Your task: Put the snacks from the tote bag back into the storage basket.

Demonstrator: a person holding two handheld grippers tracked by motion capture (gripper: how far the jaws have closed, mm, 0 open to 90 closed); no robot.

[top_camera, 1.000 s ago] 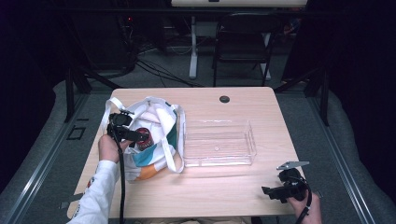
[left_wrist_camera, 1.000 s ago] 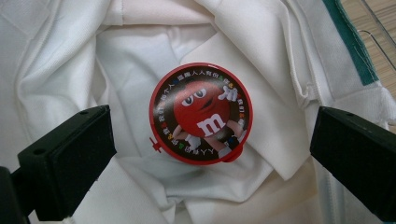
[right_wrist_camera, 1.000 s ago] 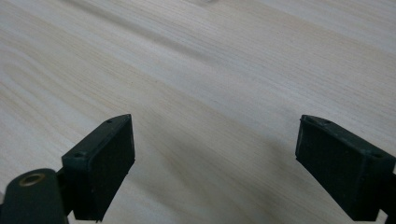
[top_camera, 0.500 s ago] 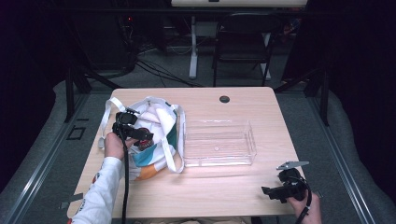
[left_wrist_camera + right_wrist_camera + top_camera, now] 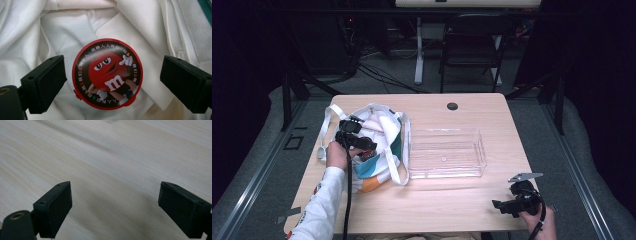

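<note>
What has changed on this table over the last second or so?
The left tongs, down in the white cloth bag, have just been closing around the round red candy tin; the tin lies between the jaws, with a gap on each side, so it is not gripped yet. The left hand barely shifted. The right tongs, the clear plastic tray and the bag stayed put.

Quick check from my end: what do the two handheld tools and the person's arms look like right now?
Both tools are black. The left tool has two blocky jaws with flat pads and small screw holes, and a black cable trailing along a white sleeve with small coloured prints. The right tool carries a grey three-cornered plate on top.
</note>
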